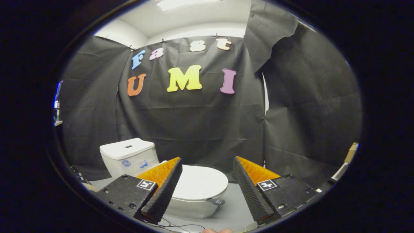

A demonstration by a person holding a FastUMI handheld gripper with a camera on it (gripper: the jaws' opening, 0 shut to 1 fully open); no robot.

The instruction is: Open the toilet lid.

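Gripper [207,163] fingers spread wide apart, clamping nothing; toilet lid [199,183] lies flat and closed just beyond them, its long axis running from the tank [127,155] toward its rounded front, which points right

Gripper [207,161] held level, pointing forward; both fingers [163,191] spread wide, jaws parted with a broad gap; nothing between them, nothing touched by either finger; fingertip of the person's hand [217,230] just below the gripper.

Floor [236,207] lies free around the closed toilet lid [200,184], jaws apart.
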